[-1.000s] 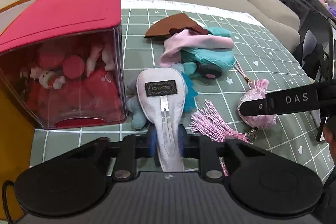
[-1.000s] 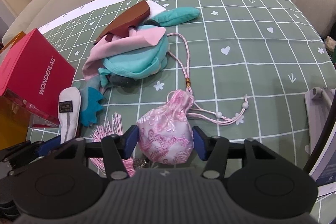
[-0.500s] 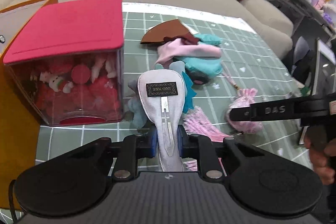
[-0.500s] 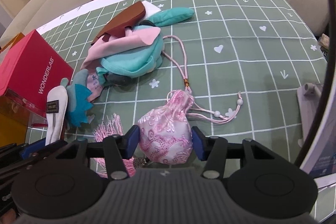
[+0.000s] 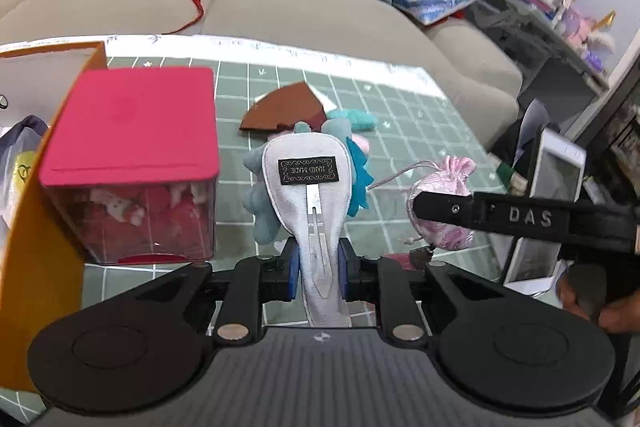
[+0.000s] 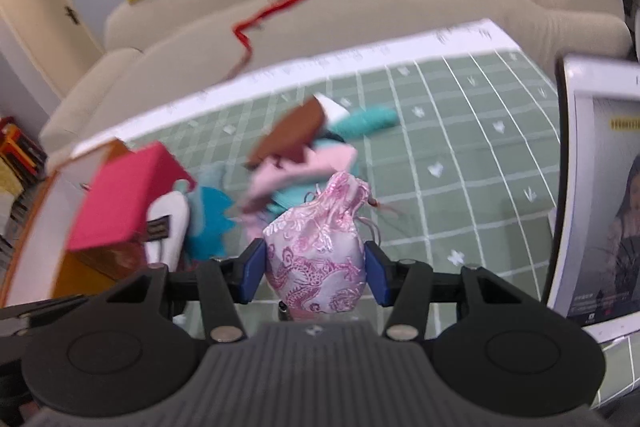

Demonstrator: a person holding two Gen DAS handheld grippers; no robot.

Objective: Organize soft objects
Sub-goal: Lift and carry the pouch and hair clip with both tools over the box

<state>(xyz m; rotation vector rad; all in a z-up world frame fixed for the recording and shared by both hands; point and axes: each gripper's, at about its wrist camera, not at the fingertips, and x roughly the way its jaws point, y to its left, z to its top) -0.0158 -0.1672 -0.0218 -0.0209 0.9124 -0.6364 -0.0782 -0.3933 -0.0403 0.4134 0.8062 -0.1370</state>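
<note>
Both grippers have risen off the green mat (image 5: pixel 404 151) since a second ago. The left gripper (image 5: pixel 315 269) pinches the white plush clip (image 5: pixel 306 183); the right gripper (image 6: pixel 315 277) clasps the pink pouch (image 6: pixel 316 247). Left, the red-lidded clear box (image 5: pixel 132 163) holds red-and-white plush toys.

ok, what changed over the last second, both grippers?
Both lifted their loads off the green mat: left gripper raised the white plush clip, right gripper raised the pink brocade pouch. Both grips unchanged. Red-lidded box and cloth pile stayed put.

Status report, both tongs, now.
Left tongs shut on white plush clip. Right tongs shut on pink pouch. Red-lidded box beside left.
</note>
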